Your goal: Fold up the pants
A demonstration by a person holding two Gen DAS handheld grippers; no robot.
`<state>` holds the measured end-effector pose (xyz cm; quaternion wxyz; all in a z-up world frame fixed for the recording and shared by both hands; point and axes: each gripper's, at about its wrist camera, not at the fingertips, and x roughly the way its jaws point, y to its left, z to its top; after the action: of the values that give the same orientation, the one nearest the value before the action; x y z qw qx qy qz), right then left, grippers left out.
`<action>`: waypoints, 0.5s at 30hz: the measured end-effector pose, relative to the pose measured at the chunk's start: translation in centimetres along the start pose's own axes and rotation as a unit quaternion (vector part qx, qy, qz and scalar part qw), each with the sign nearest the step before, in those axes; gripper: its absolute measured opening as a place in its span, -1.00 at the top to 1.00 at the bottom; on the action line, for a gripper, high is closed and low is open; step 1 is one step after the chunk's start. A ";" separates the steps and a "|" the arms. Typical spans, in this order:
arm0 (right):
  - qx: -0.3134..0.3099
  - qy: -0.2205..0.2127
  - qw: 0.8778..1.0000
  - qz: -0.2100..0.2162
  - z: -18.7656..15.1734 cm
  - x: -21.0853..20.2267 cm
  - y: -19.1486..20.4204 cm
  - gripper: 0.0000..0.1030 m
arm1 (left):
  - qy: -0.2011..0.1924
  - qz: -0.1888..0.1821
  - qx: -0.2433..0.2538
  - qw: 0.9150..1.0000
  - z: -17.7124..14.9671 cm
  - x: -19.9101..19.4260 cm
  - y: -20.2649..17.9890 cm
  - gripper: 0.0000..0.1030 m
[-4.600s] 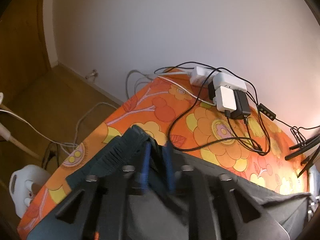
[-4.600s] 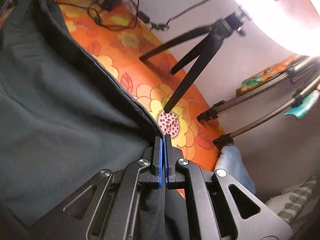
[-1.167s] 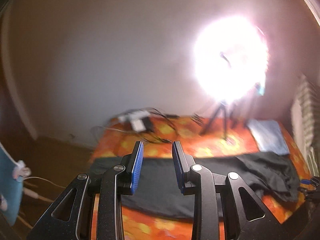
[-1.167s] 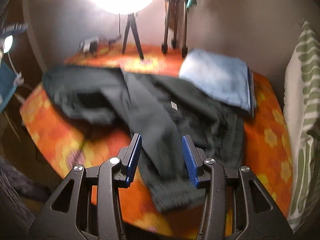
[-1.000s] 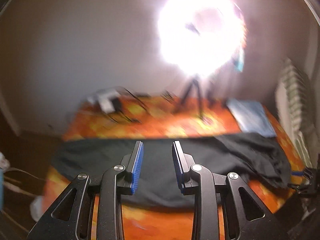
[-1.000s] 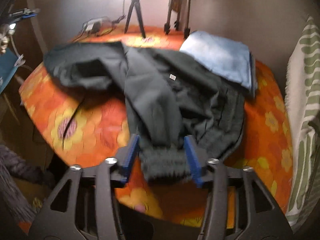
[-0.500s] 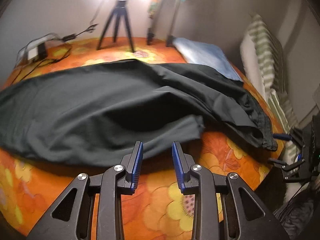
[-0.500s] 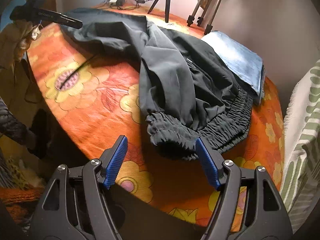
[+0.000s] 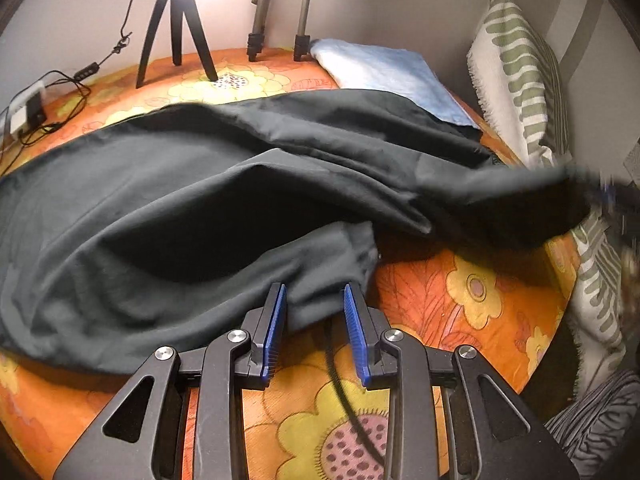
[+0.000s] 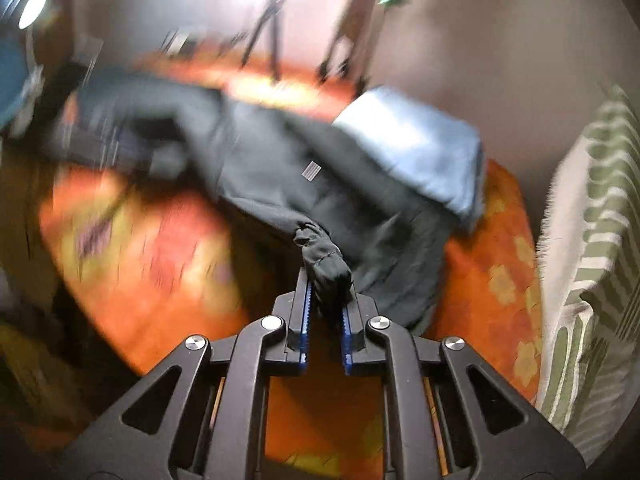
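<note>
Dark grey pants [image 9: 208, 184] lie spread across the orange flowered bed cover [image 9: 472, 304]. My left gripper [image 9: 314, 300] is open, its blue pads on either side of the near edge of a pant leg. My right gripper [image 10: 325, 286] is shut on a bunched elastic cuff [image 10: 322, 256] of the pants [image 10: 280, 176] and holds it lifted off the cover. In the left wrist view that lifted leg shows blurred at the right [image 9: 520, 192].
A folded light blue cloth [image 9: 384, 72] lies at the back beside the pants. Tripod legs [image 9: 176, 28] stand at the far edge, with chargers and cables [image 9: 28, 112] at the left. A green striped pillow [image 9: 520, 80] leans at the right.
My right gripper has closed on the pants cuff and lifted it. My left gripper has come down close to the near pant-leg edge, still open.
</note>
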<state>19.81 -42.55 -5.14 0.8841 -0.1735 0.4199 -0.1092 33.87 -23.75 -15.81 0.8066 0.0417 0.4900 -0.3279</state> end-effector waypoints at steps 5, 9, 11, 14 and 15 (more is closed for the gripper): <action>0.066 -0.018 0.997 -0.038 4.1 2.9 -5.8 0.78 | -0.003 -0.007 -0.002 1.000 0.3 -0.1 -0.3 0.45; 0.086 0.016 0.994 -0.072 5.4 8.9 -8.7 0.78 | -0.003 -0.001 0.000 1.000 0.4 0.1 -0.1 0.45; 0.099 0.035 0.991 -0.077 5.5 11.5 -9.7 0.78 | -0.002 -0.003 -0.009 1.000 0.5 0.2 0.5 0.45; 0.120 0.065 0.985 -0.103 5.5 14.7 -11.2 0.69 | -0.006 0.004 -0.018 1.000 0.7 0.0 1.3 0.45; 0.119 0.075 0.983 -0.116 5.4 15.5 -11.5 0.55 | -0.007 0.008 -0.019 1.000 0.7 0.0 1.5 0.45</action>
<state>33.15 -57.17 -8.26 0.8455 -0.1057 0.4463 -0.2733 35.29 -22.81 -15.79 0.8132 0.0284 0.4902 -0.3124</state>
